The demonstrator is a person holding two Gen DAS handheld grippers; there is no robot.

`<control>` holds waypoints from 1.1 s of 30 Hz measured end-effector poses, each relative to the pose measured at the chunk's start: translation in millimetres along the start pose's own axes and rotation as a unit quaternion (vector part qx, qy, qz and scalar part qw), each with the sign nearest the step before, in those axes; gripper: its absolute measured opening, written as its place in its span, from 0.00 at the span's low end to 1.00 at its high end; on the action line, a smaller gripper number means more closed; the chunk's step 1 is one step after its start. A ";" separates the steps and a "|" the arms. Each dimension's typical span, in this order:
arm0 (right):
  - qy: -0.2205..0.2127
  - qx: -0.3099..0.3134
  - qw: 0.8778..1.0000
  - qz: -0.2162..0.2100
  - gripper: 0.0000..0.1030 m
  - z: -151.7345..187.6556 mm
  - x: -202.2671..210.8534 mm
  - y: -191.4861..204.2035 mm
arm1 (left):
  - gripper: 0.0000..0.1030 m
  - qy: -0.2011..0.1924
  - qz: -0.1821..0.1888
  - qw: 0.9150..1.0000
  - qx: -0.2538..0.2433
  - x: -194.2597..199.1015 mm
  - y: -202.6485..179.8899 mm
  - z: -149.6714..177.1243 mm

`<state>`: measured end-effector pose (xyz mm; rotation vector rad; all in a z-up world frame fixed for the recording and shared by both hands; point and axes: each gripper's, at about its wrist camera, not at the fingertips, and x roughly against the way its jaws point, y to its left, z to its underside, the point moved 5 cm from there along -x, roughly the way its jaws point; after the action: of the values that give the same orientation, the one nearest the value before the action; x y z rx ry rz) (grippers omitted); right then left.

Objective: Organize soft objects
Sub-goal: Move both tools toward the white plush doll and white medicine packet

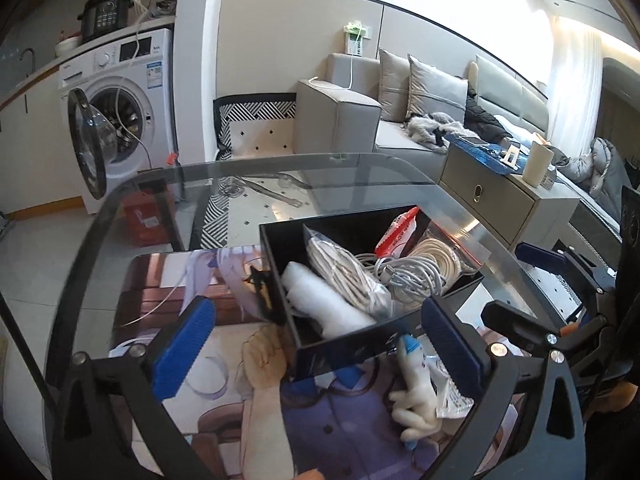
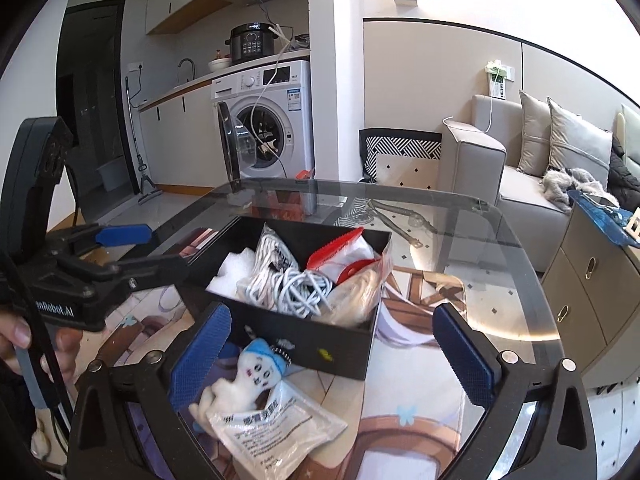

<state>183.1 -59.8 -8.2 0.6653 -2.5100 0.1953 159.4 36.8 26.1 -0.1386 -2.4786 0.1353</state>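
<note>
Both pairs of jaws stand wide apart and hold nothing. On the left, the left gripper (image 1: 316,344) straddles the near corner of the black box (image 1: 320,352), its blue pads (image 1: 182,344) clear of the walls. The box sits on a glass desk (image 1: 132,204) whose curved rim runs close on the left, with bare glass beyond the box toward the far edge. Inside lie white foam (image 1: 320,300), bagged cord (image 1: 352,276) and a grey cable coil (image 1: 412,276). Just outside the near wall, a white plush toy (image 1: 416,396) with a blue cap lies on the desk beside a plastic packet (image 1: 452,392).

From the right wrist view, the toy's face (image 2: 256,376) and the packet's print (image 2: 276,424) show plainly, and the right gripper (image 2: 332,352) hovers over them, untouched. That view alone shows the hand (image 2: 20,344) holding the left gripper.
</note>
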 end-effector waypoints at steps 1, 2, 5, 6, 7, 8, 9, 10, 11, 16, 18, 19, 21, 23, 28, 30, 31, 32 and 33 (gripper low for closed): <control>0.001 0.000 1.000 0.002 0.99 1.1 0.7 0.7 | 1.00 -0.003 -0.001 1.000 0.001 2.6 0.7 0.3; 0.002 0.000 1.000 0.003 0.99 2.6 3.1 1.3 | 1.00 -0.006 -0.001 1.000 0.001 5.6 1.4 1.5; 0.002 -0.011 1.000 -0.001 0.99 5.5 10.1 1.1 | 1.00 -0.012 -0.004 1.000 0.004 13.5 2.8 4.1; 0.003 -0.014 1.000 -0.002 0.99 7.5 12.7 1.0 | 1.00 -0.014 -0.005 1.000 0.006 16.4 3.3 5.4; 0.004 -0.016 1.000 -0.002 0.99 9.3 14.6 1.4 | 1.00 -0.015 -0.004 1.000 0.007 19.0 3.2 7.3; 0.006 -0.016 1.000 0.000 0.99 12.0 16.7 1.7 | 1.00 -0.017 -0.002 1.000 0.009 22.0 2.4 10.3; 0.008 -0.016 1.000 0.001 0.99 14.6 18.8 2.4 | 1.00 -0.017 0.000 1.000 0.008 23.7 1.3 12.8; 0.008 -0.016 1.000 0.001 0.99 17.6 21.0 2.9 | 1.00 -0.017 0.001 1.000 0.004 25.9 -0.1 16.0; 0.009 -0.017 1.000 0.003 0.99 21.6 23.7 2.6 | 1.00 -0.017 -0.002 1.000 0.000 27.8 -0.3 19.3; 0.011 -0.033 0.999 0.005 0.99 34.7 29.7 -2.7 | 1.00 -0.009 -0.004 1.000 -0.019 31.7 -6.7 34.5; 0.019 -0.036 0.999 0.005 0.99 39.3 28.7 -4.8 | 1.00 -0.008 -0.009 1.000 -0.028 32.3 -8.3 37.8; 0.022 -0.035 0.999 0.006 0.99 39.3 27.6 -5.1 | 1.00 -0.009 -0.010 0.999 -0.029 33.3 -8.8 39.2; 0.028 -0.034 0.999 0.008 0.99 42.5 26.9 -5.4 | 1.00 -0.010 -0.004 1.000 -0.025 34.5 -7.7 41.5; 0.032 -0.035 0.999 0.006 0.99 44.0 26.1 -5.7 | 1.00 -0.010 -0.001 1.000 -0.017 34.9 -5.8 44.1; 0.041 -0.027 0.999 0.004 0.99 46.0 24.8 -3.5 | 1.00 -0.006 -0.003 1.000 -0.025 34.8 -6.0 47.8; 0.047 -0.023 0.999 0.000 0.99 47.7 24.1 -1.7 | 1.00 -0.001 -0.007 1.000 -0.023 33.2 -3.1 49.5; 0.049 -0.018 0.999 0.000 0.99 48.7 23.6 -0.5 | 1.00 0.001 -0.008 1.000 -0.020 32.4 -1.2 50.3; 0.052 -0.013 0.999 0.000 0.99 50.4 22.7 0.6 | 1.00 0.003 -0.007 1.000 -0.018 32.1 -0.2 51.2; 0.054 -0.013 0.998 0.001 0.99 51.5 21.7 1.4 | 1.00 0.005 -0.007 1.000 -0.015 31.5 1.5 51.3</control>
<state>142.8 -81.3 -40.4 0.6249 -2.4059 0.1950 103.2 39.2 4.5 -0.1344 -2.4715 0.0907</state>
